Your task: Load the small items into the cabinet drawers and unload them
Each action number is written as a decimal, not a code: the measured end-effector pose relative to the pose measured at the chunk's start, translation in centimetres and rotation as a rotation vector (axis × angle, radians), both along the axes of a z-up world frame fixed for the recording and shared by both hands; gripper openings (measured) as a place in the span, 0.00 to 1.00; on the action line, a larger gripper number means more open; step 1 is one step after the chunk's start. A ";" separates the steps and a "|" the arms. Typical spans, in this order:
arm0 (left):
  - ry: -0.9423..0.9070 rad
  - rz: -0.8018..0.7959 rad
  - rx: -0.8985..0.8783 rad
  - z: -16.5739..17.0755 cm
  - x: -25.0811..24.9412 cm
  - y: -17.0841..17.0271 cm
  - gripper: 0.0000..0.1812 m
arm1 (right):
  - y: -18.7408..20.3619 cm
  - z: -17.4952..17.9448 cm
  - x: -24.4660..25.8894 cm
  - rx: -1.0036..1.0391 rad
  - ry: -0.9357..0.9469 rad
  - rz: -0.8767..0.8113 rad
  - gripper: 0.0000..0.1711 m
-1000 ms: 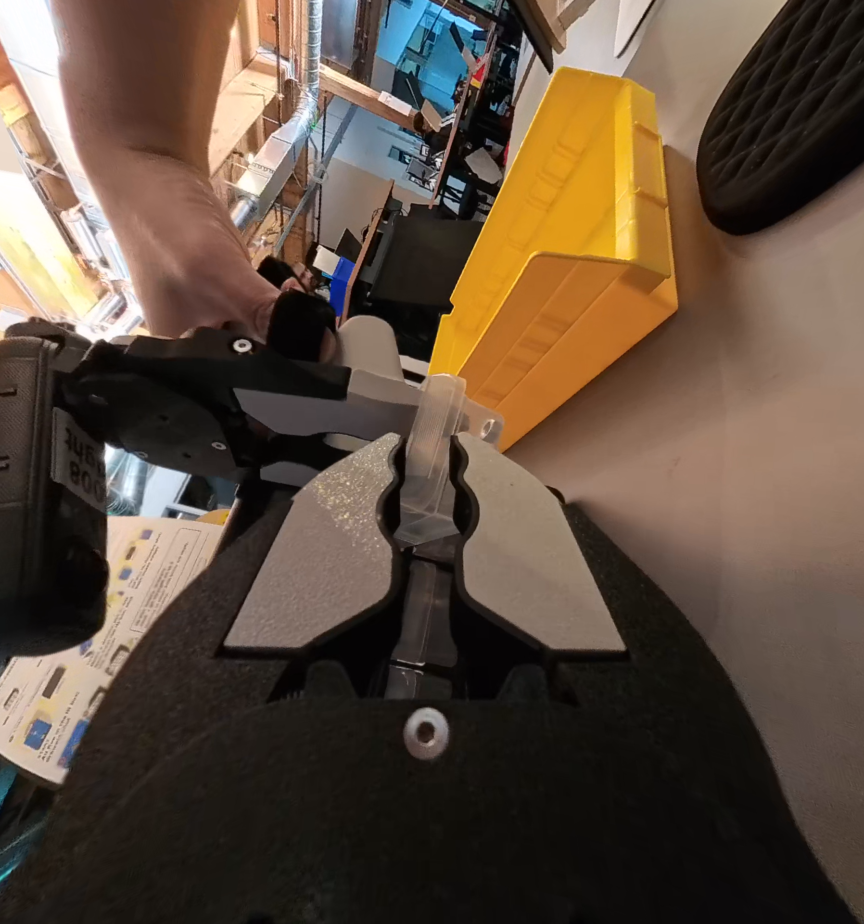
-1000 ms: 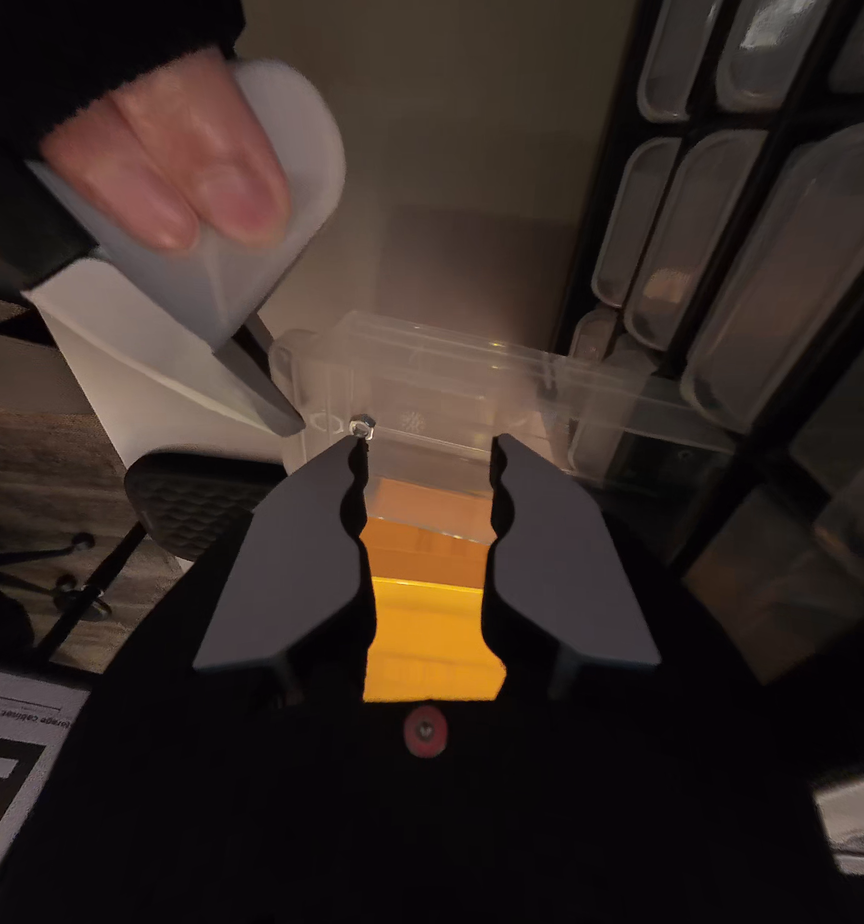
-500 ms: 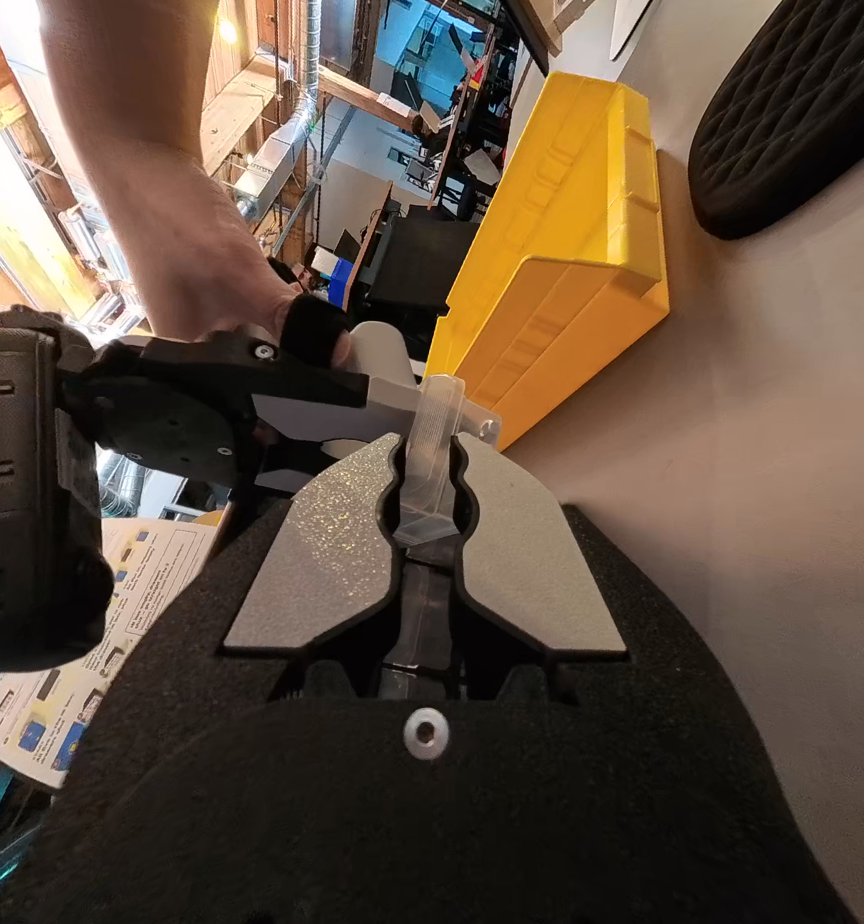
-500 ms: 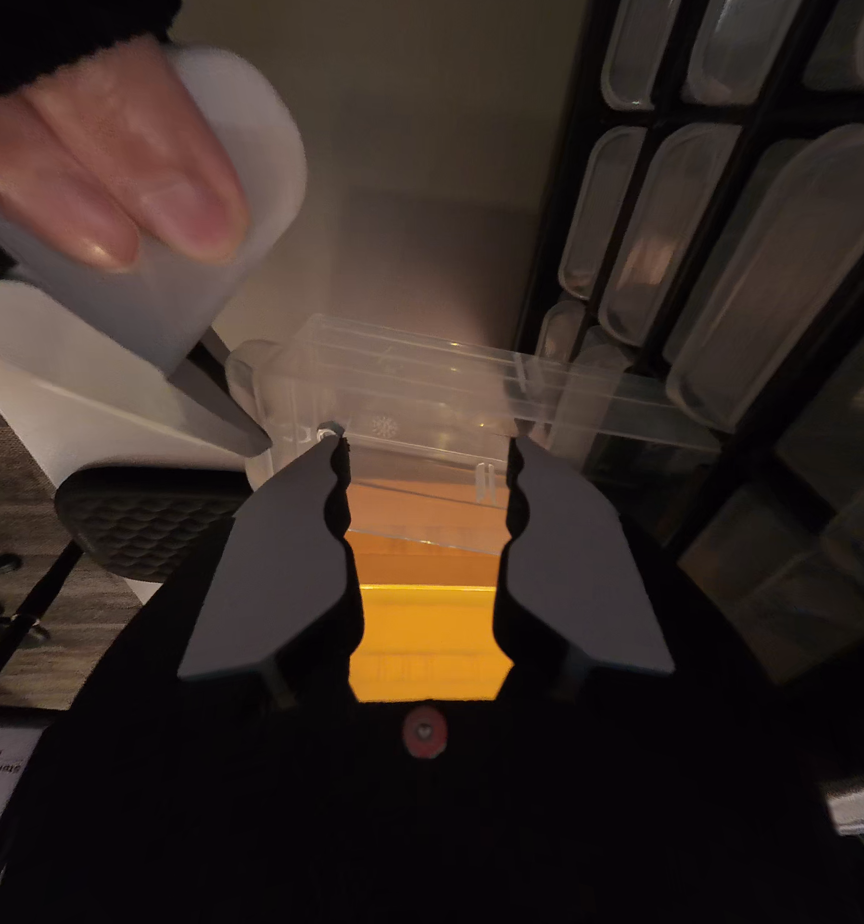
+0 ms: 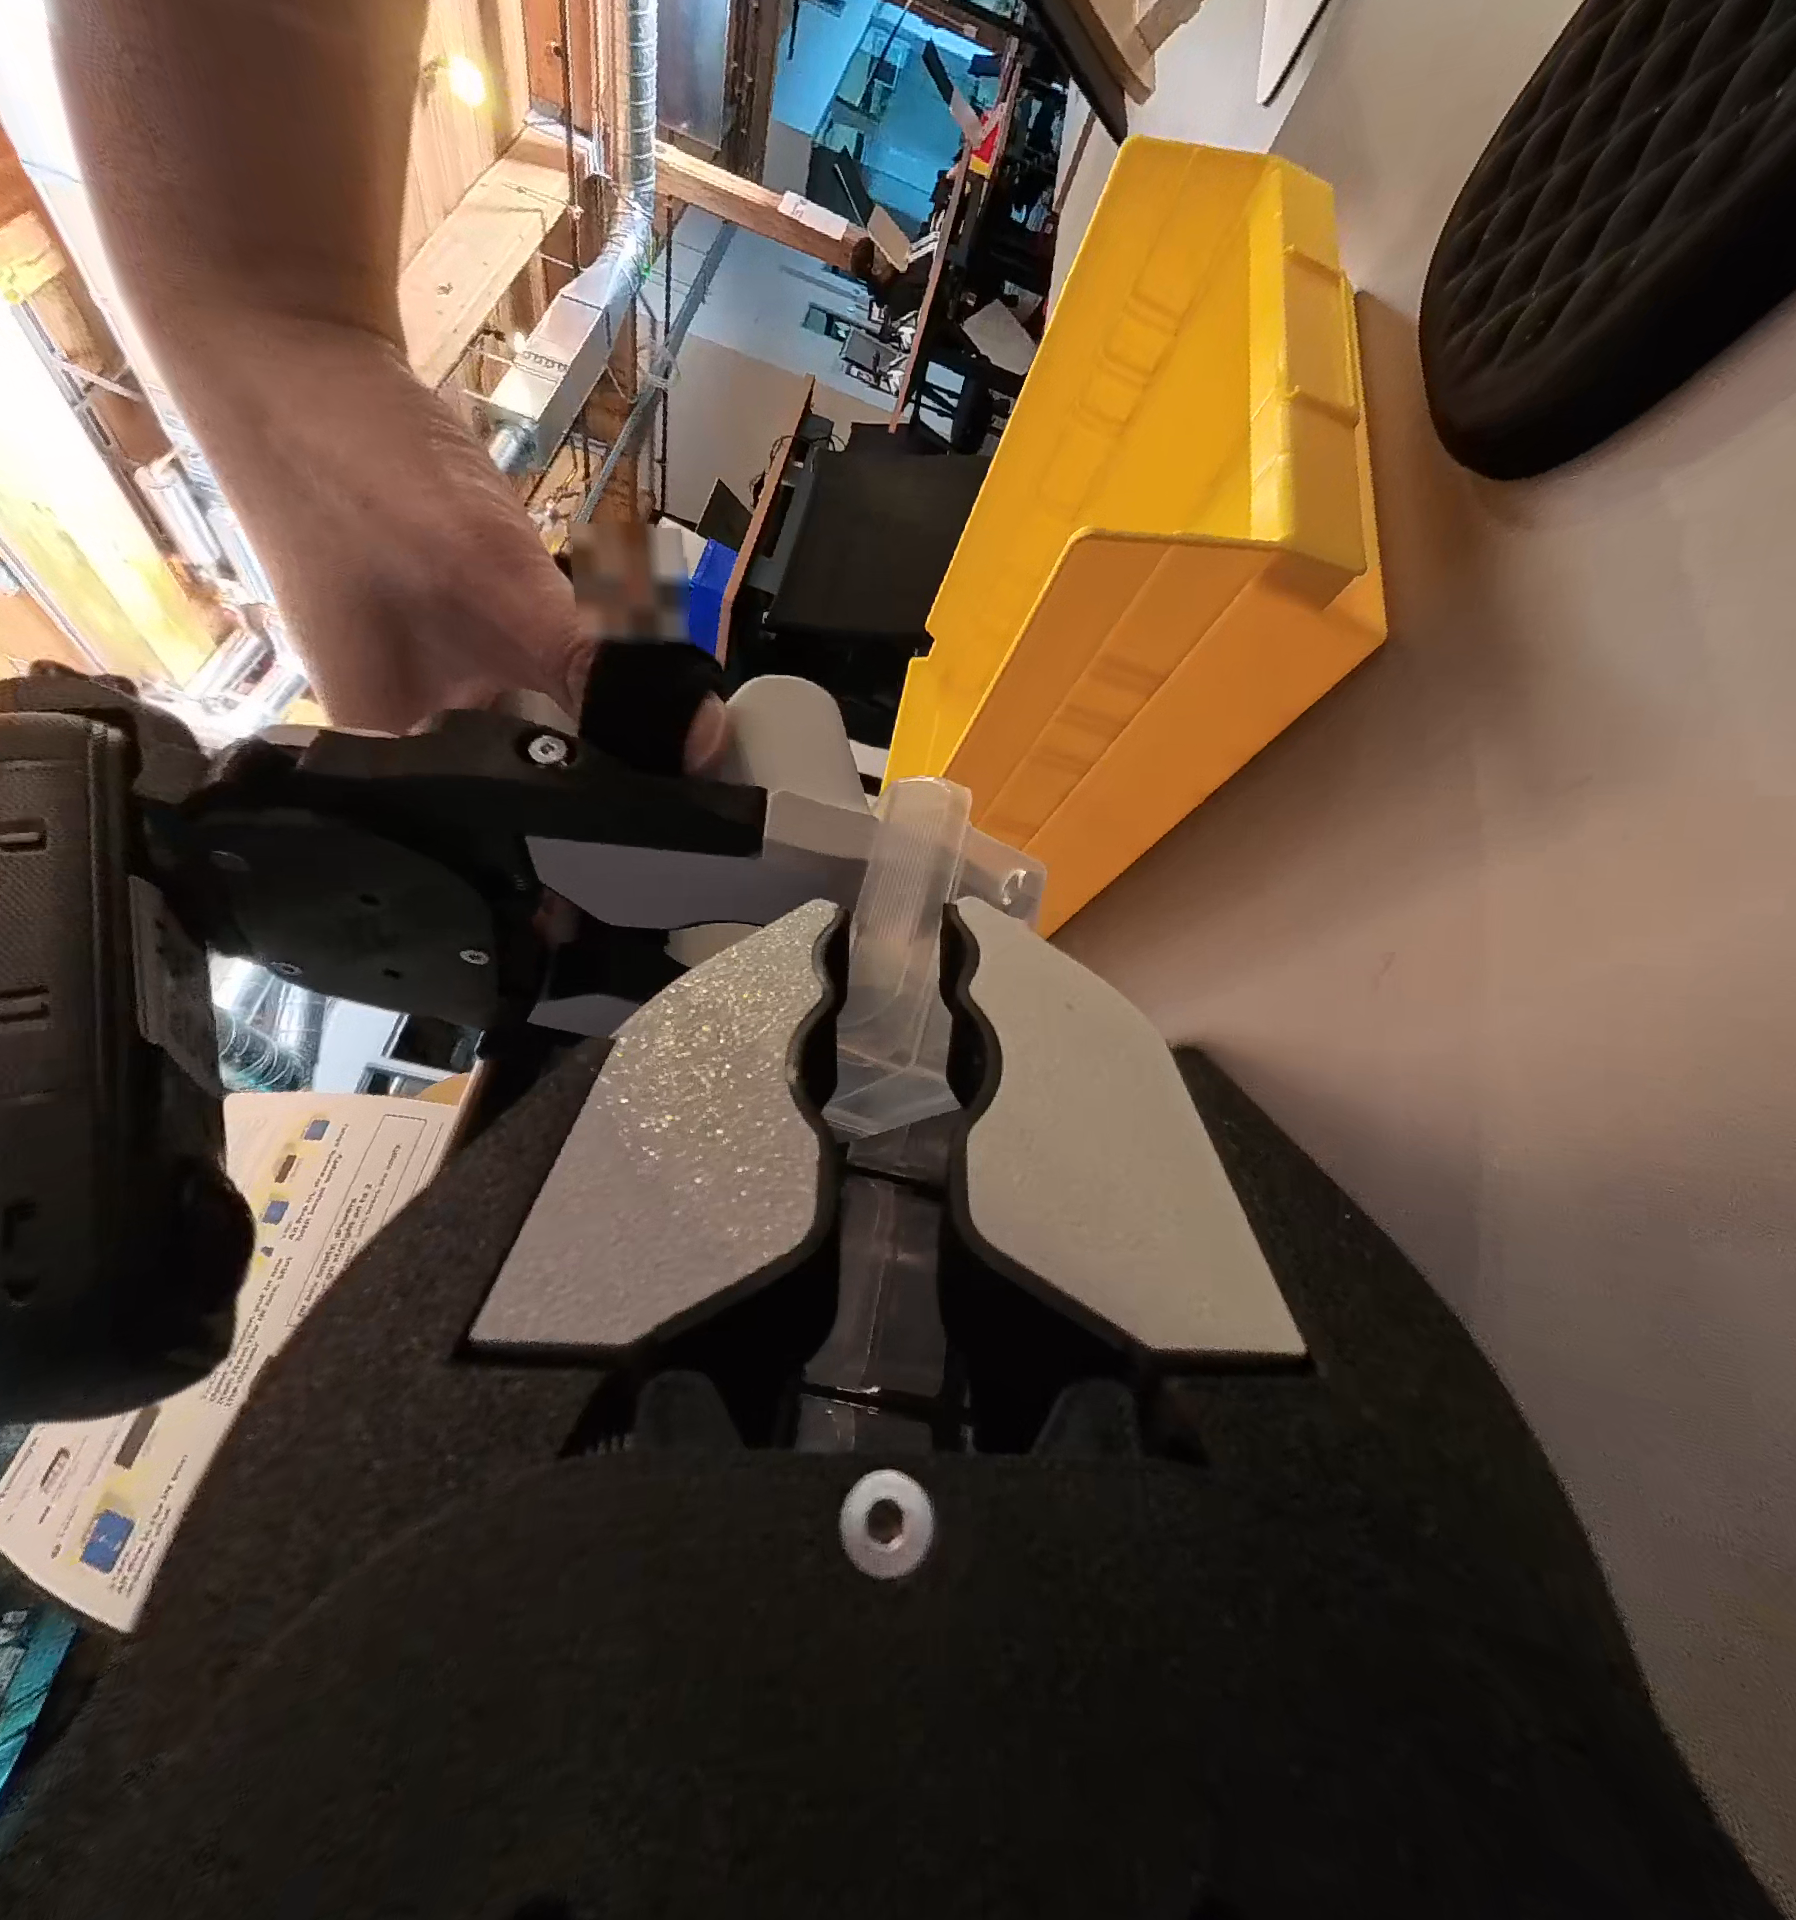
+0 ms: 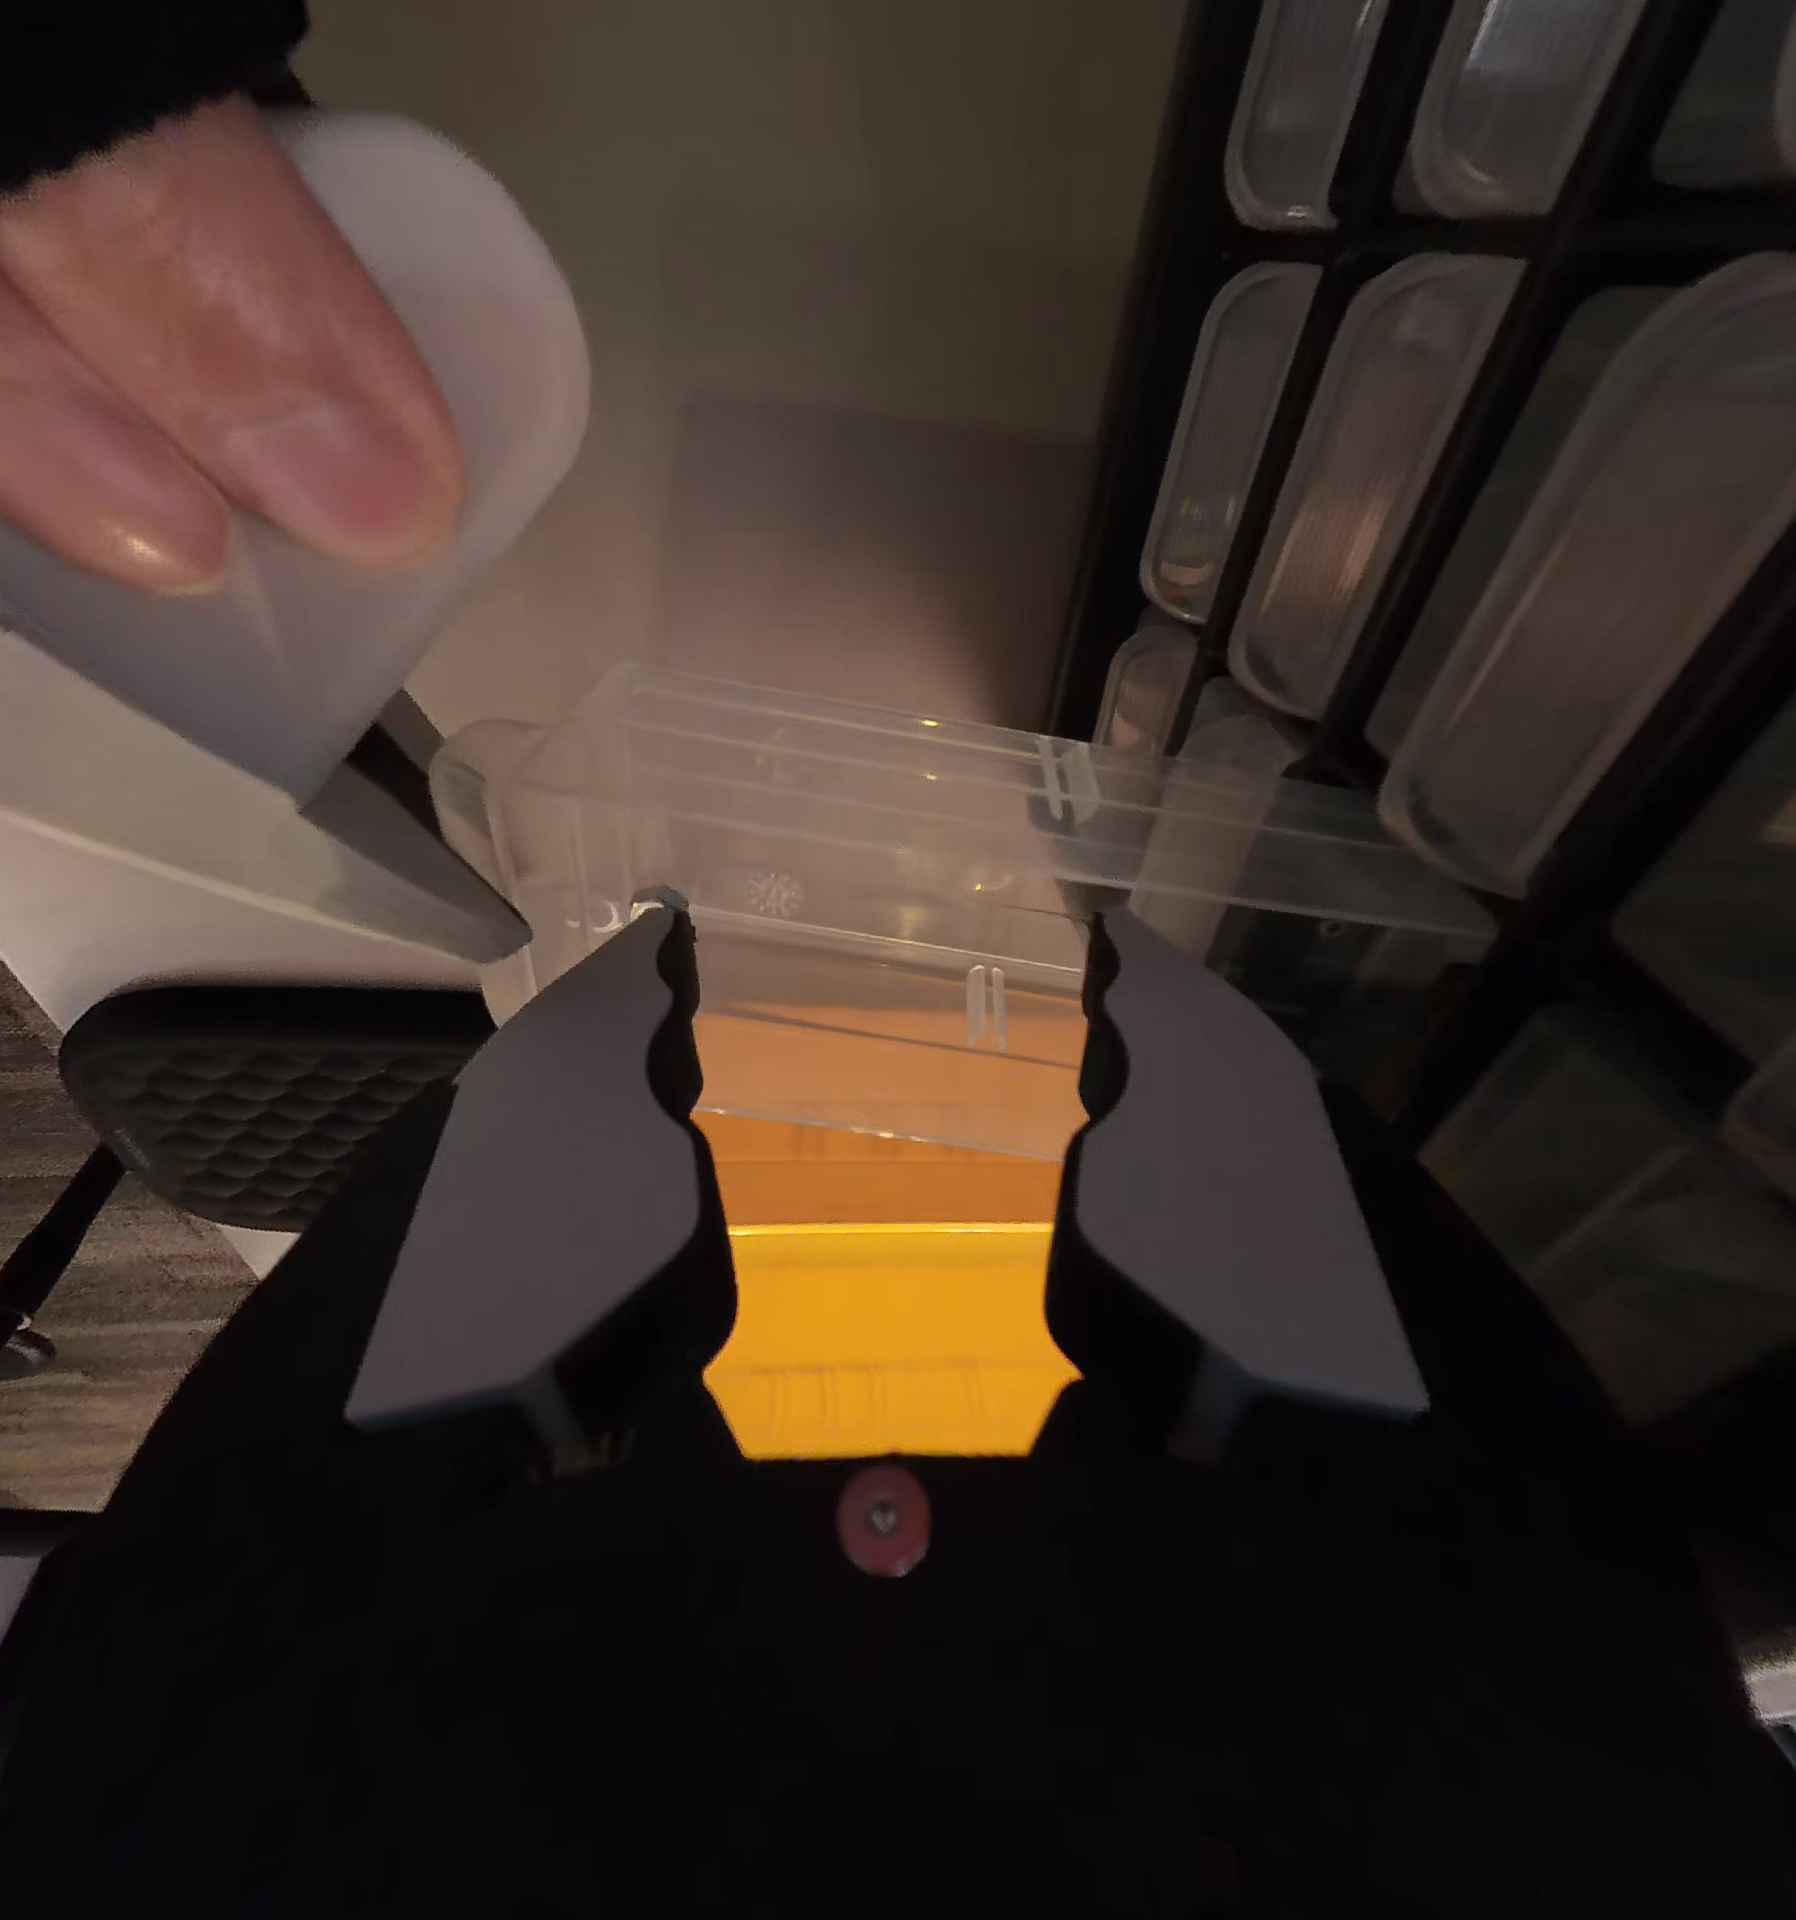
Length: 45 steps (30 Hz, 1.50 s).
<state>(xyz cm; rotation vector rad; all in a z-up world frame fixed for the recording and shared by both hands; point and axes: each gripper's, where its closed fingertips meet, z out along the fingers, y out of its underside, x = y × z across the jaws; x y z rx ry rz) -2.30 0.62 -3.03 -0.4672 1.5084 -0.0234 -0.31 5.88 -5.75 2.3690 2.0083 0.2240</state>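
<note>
Left claw pinching clear drawer, right claw spread wide, empty.

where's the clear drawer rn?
Clear drawer is centre of the right wrist view, pinched at its handle by the left gripper, above the yellow bin, beside the cabinet.

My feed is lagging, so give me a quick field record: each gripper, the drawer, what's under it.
left gripper: shut on clear drawer handle
right gripper: open, beside drawer, grasping nothing
clear drawer: pulled partly out of cabinet, contents not discernible
yellow bin: below drawer
black pad: on table beyond bin
</note>
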 end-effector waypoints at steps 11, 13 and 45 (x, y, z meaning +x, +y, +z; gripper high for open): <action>0.009 0.007 -0.001 -0.3 0.0 0.2 0.09 | 0.4 -0.1 0.1 0.030 -0.016 0.001 0.44; 0.011 0.006 0.004 -0.4 0.0 0.2 0.09 | 0.6 0.0 0.1 0.048 -0.013 0.001 0.44; -0.021 0.013 0.026 0.6 -0.3 0.6 0.09 | -0.1 0.4 -0.2 -0.055 0.009 -0.049 0.40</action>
